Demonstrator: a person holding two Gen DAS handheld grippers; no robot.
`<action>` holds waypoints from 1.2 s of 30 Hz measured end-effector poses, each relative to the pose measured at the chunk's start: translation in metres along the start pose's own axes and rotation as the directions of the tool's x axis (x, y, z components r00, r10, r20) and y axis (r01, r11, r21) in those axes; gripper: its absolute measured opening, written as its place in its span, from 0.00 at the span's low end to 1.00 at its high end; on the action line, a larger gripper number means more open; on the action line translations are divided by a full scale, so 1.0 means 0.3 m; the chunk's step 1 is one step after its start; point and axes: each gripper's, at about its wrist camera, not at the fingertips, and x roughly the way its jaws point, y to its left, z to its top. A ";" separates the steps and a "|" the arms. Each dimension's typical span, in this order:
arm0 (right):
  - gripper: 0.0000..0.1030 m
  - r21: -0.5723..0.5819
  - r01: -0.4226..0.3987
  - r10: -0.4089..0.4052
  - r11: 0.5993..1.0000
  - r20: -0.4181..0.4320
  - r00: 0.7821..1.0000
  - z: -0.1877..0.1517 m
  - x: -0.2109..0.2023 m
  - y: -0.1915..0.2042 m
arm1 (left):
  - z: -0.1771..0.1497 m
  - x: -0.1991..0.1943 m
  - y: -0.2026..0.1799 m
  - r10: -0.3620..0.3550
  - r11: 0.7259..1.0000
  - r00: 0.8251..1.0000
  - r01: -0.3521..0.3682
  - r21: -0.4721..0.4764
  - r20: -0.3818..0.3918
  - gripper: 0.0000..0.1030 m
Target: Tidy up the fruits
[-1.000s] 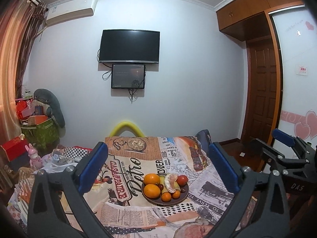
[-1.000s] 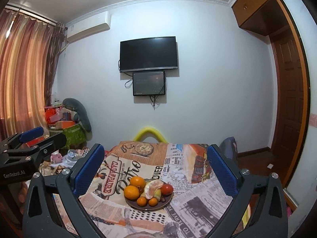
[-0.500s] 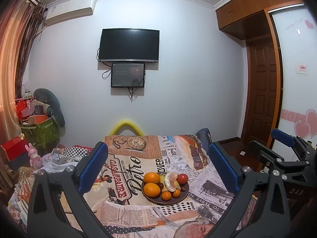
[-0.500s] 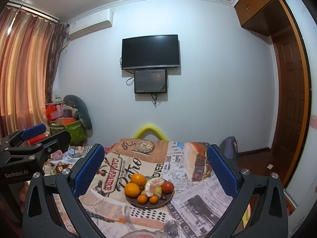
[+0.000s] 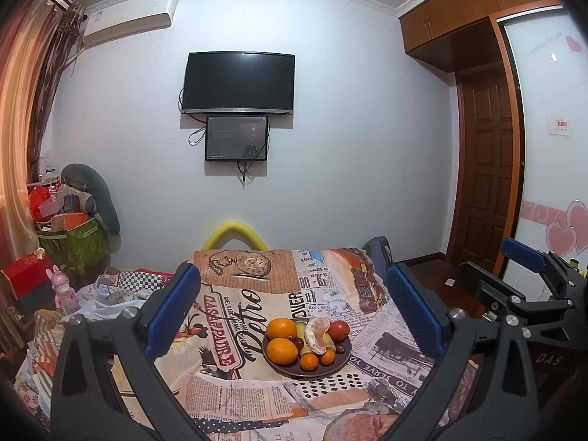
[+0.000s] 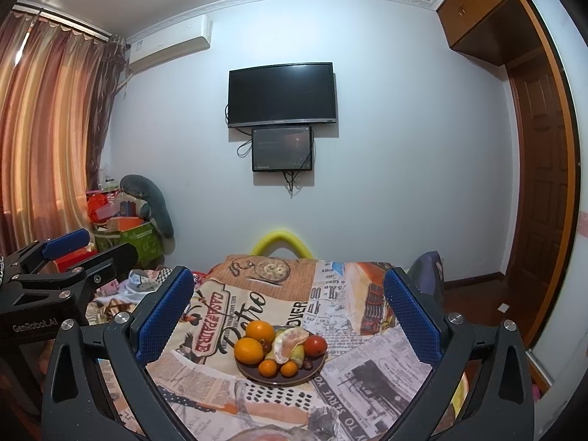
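My left tongs (image 5: pixel 290 312) hang released, jaws spread wide with nothing between them, and my right tongs (image 6: pixel 288 316) are the same: wide apart and empty. Both hover above the near end of the surface (image 5: pixel 228 386), well short of the plate (image 5: pixel 294 370), which I take as my landmark.

All the fruit I can see lies heaped on that plate: two large oranges (image 5: pixel 282 350) on its left side, two small ones (image 5: pixel 308 362) at its near rim, a peeled citrus half (image 5: pixel 318 334) on top in the middle, a red tomato-like fruit (image 5: pixel 338 329) at its right, and dark grapes tucked between. Nothing lies loose beside the plate on the patterned cloth (image 6: pixel 220 305).

This fits either a pile awaiting sorting or one just gathered, so I commit to no move. If I do reach in, the peeled half looks soft and the pile stacked, so I would close gently and avoid nudging neighbours off the rim.
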 end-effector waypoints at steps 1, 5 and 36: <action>1.00 -0.002 0.001 -0.001 1.000 0.000 1.000 0.001 0.000 0.000 | 0.000 0.000 0.000 0.001 1.000 1.000 -0.001 0.000 0.000 1.00; 1.00 0.002 0.002 -0.002 1.000 -0.001 1.000 0.002 0.000 -0.002 | -0.001 0.002 -0.001 0.003 1.000 1.000 -0.003 0.003 0.000 1.00; 1.00 0.003 0.014 -0.014 1.000 -0.007 1.000 0.001 0.005 -0.005 | -0.006 0.021 0.019 -0.018 1.000 1.000 0.018 0.007 -0.023 1.00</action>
